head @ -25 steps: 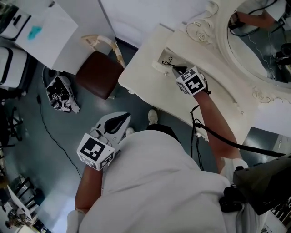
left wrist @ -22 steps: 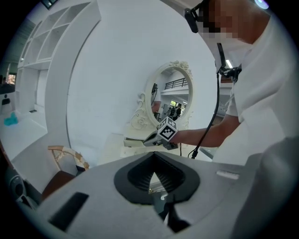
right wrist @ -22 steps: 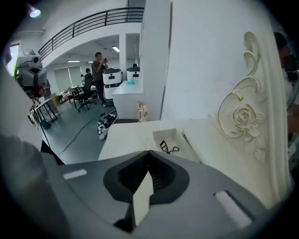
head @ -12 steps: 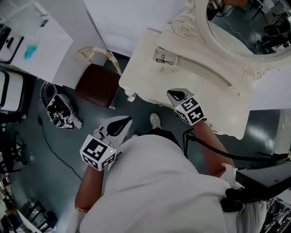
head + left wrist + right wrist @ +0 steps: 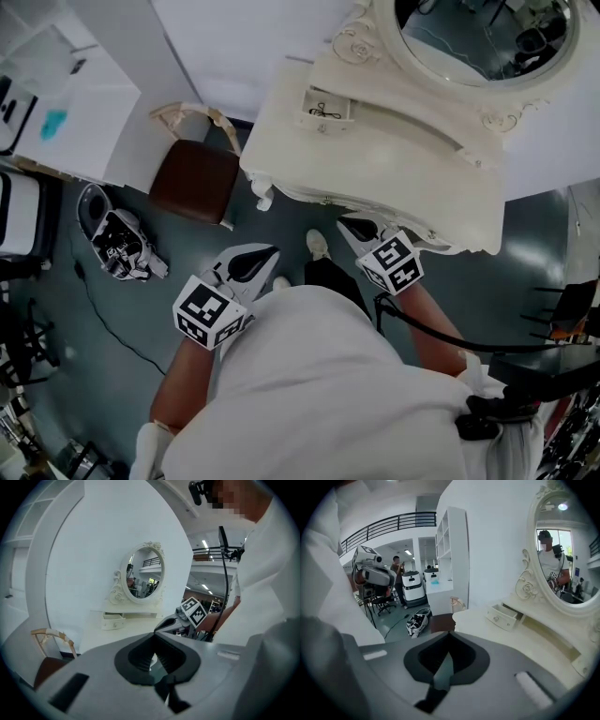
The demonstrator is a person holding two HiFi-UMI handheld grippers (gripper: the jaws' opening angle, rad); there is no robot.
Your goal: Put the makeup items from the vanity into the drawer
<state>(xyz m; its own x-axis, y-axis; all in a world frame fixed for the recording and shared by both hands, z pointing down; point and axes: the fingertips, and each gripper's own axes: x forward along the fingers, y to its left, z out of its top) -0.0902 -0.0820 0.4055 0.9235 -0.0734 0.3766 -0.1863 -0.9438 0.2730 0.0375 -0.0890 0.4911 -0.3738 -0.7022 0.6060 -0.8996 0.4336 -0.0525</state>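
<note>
Jaws of the left gripper [image 5: 153, 635] are seen closed tip to tip, with nothing held between them; those of the right gripper [image 5: 449, 634] are shut and empty likewise. The right gripper is held at the front edge of the vanity [image 5: 394, 187], the left one clear of it. The small drawer [image 5: 323, 108] is seen open on the vanity top, left of the mirror [image 5: 478, 37], and a thin dark item [image 5: 325, 112] is seen lying inside it.

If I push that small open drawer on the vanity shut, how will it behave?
The drawer looks small and shallow, so it is probably light and easy to slide. It is set into the vanity under the raised shelf, so it should run straight in rather than tip. The thin black item inside may slide about.
</note>
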